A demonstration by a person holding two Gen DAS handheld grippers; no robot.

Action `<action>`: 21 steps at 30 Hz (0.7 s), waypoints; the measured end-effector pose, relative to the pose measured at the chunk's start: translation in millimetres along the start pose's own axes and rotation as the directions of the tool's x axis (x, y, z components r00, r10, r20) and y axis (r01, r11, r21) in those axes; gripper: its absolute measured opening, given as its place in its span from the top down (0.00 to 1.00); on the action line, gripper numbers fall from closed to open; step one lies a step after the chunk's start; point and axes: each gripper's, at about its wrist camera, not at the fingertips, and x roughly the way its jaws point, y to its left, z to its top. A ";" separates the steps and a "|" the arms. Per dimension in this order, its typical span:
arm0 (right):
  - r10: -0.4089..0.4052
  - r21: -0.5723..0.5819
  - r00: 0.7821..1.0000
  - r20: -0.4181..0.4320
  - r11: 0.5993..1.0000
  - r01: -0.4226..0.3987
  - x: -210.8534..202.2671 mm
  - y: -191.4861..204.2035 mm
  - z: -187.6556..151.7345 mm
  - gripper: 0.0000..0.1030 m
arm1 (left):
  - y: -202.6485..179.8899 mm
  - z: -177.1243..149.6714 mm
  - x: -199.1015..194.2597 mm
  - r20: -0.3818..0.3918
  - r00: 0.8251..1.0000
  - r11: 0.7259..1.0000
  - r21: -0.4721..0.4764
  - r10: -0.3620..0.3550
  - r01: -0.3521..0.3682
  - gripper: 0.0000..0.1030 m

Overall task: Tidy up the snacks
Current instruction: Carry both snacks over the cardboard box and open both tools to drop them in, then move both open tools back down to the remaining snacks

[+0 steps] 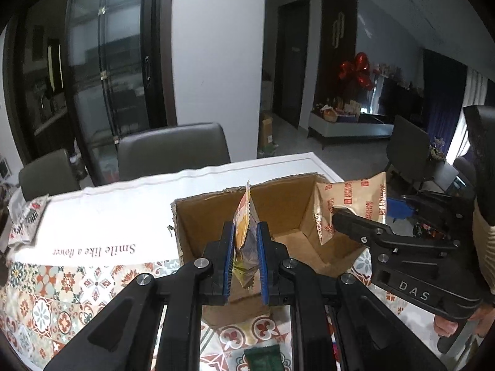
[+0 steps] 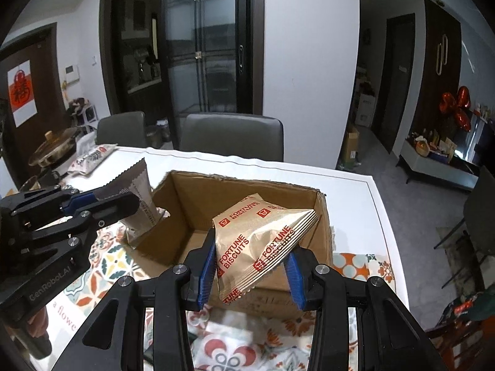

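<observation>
An open cardboard box [image 1: 284,198] [image 2: 216,194] stands on the table, and I see nothing inside it. My left gripper [image 1: 246,247] is shut on a thin snack packet [image 1: 244,213], seen edge-on over the box's near-left part. In the right wrist view that packet [image 2: 144,207] looks grey-brown and hangs at the box's left wall from the left gripper [image 2: 123,196]. My right gripper [image 2: 250,269] is shut on a gold Fortune Biscuits packet [image 2: 256,241] above the box's near-right side. From the left wrist view, the gold packet [image 1: 352,204] hangs at the box's right corner in the right gripper [image 1: 337,215].
A white cloth [image 1: 123,210] and a patterned tablecloth [image 1: 62,303] cover the table. Another snack bag [image 1: 27,216] [image 2: 92,157] lies at the far left, and a green packet [image 1: 263,358] lies near me. Two grey chairs [image 2: 232,136] stand behind the table. A pot [image 2: 55,148] sits at the left.
</observation>
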 end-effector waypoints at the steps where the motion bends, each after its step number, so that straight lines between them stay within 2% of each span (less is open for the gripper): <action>1: -0.001 0.000 1.000 -0.009 1.000 0.001 3.6 -1.7 2.5 0.60 | 0.6 1.7 4.6 -0.011 1.000 1.000 -0.001 -0.003 0.003 0.85; 5: 0.003 0.019 0.998 -0.065 1.000 -0.002 21.2 -9.8 11.6 0.60 | -1.5 6.5 20.7 -0.051 0.999 1.000 0.010 0.016 -0.016 0.82; 8: -0.019 0.028 0.996 -0.085 0.999 0.022 29.9 -12.9 14.1 0.55 | -2.8 8.5 23.5 -0.067 0.996 0.998 0.023 0.060 -0.059 0.54; 9: -0.035 0.030 0.995 -0.093 0.999 0.038 32.4 -13.1 13.5 0.45 | -3.0 7.4 19.5 -0.056 0.996 0.997 0.022 0.072 -0.071 0.49; 10: -0.042 0.040 0.994 -0.099 0.998 0.046 34.7 -16.0 13.5 0.40 | -3.7 5.2 15.3 -0.048 0.996 0.996 0.026 0.082 -0.080 0.47; 11: -0.044 0.055 0.994 -0.102 0.997 0.050 34.6 -18.7 11.6 0.39 | -4.7 3.6 11.1 -0.043 0.994 0.995 0.032 0.097 -0.096 0.43; 15: -0.058 0.062 0.993 -0.102 0.996 0.064 27.8 -23.2 0.5 0.38 | -7.0 -4.7 -10.6 -0.011 0.993 0.993 0.022 0.120 -0.120 0.38; 18: -0.068 0.052 0.995 -0.077 0.996 0.072 13.1 -19.8 -8.2 0.38 | -11.1 -13.8 -29.7 0.015 0.988 0.988 0.030 0.150 -0.151 0.37; 21: -0.070 0.038 0.995 -0.064 0.997 0.073 -1.7 -12.6 -17.2 0.38 | -13.1 -21.7 -45.0 0.030 0.988 0.989 0.020 0.149 -0.149 0.35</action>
